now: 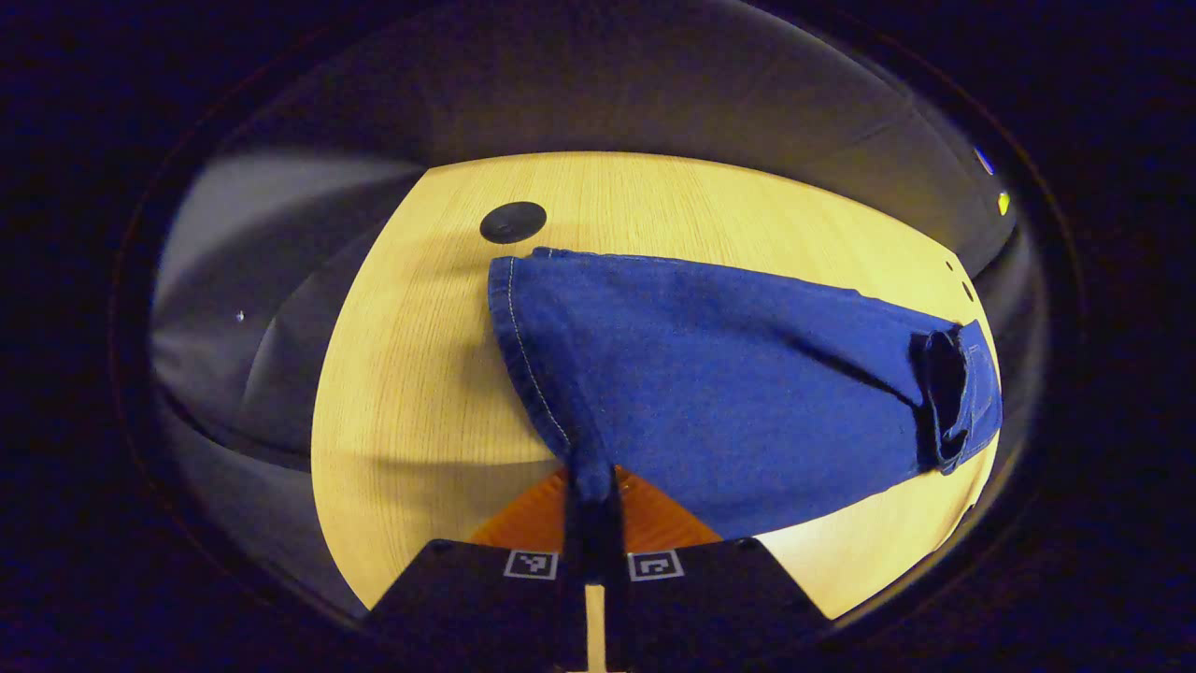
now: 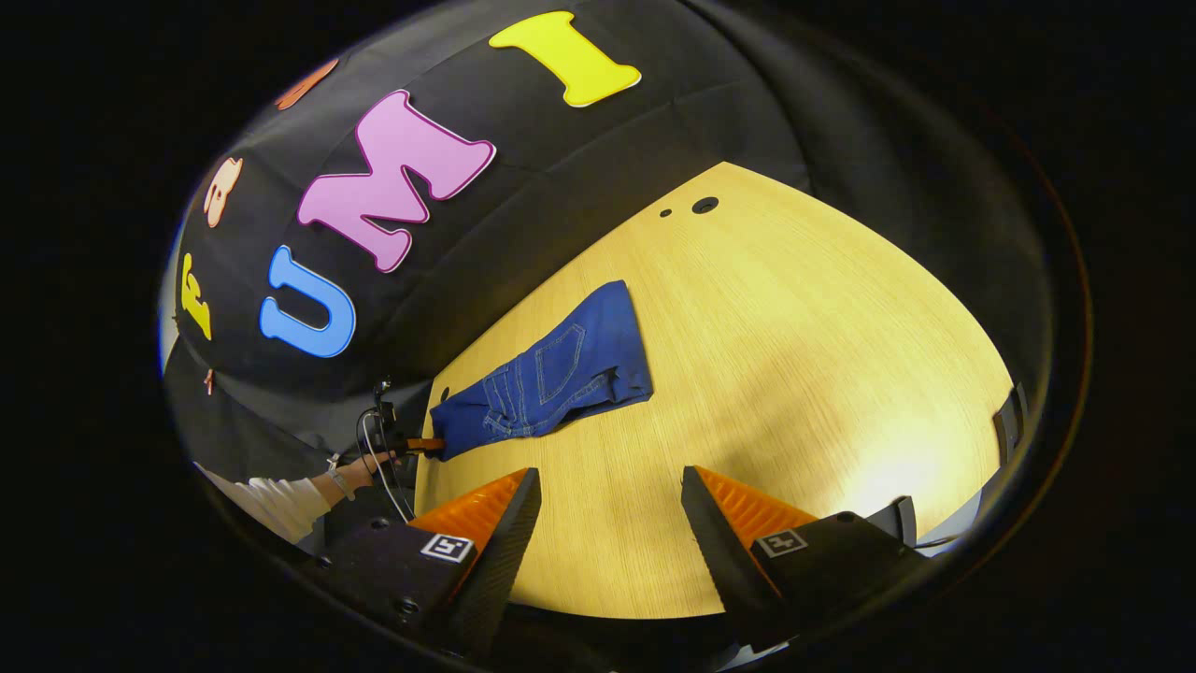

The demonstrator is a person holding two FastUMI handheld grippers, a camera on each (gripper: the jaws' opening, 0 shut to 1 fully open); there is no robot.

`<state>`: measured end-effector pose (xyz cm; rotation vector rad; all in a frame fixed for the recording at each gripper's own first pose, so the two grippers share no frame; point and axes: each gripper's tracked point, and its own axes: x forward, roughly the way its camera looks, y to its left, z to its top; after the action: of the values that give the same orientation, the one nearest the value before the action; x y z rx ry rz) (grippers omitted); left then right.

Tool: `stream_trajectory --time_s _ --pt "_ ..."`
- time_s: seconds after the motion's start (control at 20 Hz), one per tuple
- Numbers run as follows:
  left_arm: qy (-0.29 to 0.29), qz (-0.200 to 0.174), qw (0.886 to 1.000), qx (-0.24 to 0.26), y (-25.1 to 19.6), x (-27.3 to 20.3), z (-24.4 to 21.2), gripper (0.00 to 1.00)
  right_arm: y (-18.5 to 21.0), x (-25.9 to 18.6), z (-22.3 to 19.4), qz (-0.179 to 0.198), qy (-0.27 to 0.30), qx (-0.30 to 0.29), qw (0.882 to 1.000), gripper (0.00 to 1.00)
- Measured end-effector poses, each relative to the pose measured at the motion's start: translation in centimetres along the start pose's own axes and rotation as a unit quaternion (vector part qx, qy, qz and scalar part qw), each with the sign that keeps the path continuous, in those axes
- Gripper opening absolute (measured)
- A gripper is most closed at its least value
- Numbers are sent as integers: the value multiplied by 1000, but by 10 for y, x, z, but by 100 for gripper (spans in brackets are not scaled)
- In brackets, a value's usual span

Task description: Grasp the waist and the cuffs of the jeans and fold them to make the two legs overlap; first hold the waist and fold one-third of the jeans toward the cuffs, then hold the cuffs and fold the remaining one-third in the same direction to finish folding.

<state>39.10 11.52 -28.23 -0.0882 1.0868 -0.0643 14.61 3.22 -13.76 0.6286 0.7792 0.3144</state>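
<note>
Just one jeans, two tools.

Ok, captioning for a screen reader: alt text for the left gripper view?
The left claw is shut on a corner of the folded blue jeans, which lie across a light wooden table. A round black disc sits on the table beyond them.

Bare table right of jeans; wall just behind them.

jeans on table — near wall
</note>
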Motion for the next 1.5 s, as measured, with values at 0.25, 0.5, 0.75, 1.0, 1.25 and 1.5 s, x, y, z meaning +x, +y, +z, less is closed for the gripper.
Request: stream_trajectory --time_s 0.25,0.5,0.75,1.0,1.25,1.5 --pt "-12 -55 998 -4 -43 -35 15 6 -14 -11 10 -4 -15 20 1000 93" --pt "-98 -164 981 42 -141 -138 61 6 -24 -20 32 -1 -46 40 998 93" --pt "-142 -237 950 145 -296 -211 64 6 -25 -27 43 11 -57 37 998 93" --pt "-111 -294 936 160 -455 -199 47 6 -39 -43 40 1 -54 13 998 93" --pt "-20 -172 964 200 -498 -88 -7 6 -65 -53 43 -9 -58 -3 998 93" --pt "-3 -138 965 223 -533 -70 -53 51 -86 -34 40 -8 -15 -70 997 93"
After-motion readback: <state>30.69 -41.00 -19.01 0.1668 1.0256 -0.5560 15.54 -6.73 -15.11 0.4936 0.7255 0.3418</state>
